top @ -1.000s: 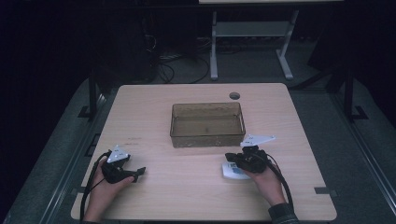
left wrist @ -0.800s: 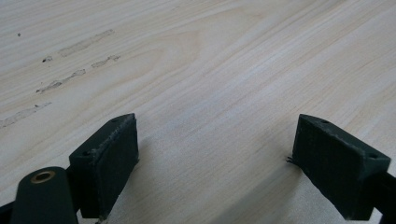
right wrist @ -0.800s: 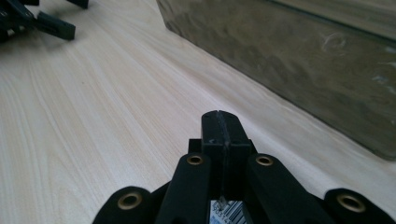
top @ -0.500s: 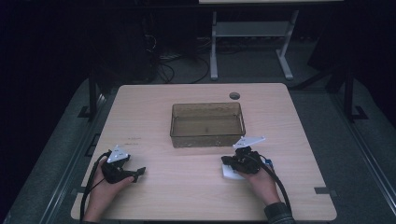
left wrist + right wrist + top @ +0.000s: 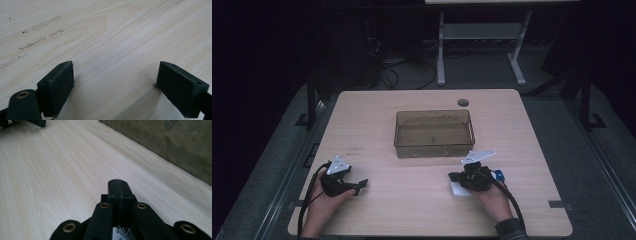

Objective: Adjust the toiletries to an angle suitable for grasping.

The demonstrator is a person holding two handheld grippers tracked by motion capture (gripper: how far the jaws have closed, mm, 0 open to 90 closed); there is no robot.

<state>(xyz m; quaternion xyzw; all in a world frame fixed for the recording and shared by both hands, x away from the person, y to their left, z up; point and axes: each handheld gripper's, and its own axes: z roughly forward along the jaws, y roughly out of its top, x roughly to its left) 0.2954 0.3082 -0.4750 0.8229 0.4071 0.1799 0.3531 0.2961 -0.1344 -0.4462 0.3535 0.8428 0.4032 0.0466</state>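
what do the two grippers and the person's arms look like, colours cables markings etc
Both the left gripper and right gripper are black, each topped with a pale grey three-cornered plate and trailing a black cable. The jaws are black blocks on arms with brass-coloured rivets. A dark ribbed cuff shows at the right wrist.

On the tabletop (image 5: 422,200), the bin (image 5: 434,133) sits ahead of both grippers, nearer the right gripper (image 5: 456,177) than the left gripper (image 5: 362,185). A flat card (image 5: 458,189) lies under the right gripper. The left gripper rests well apart to its left.
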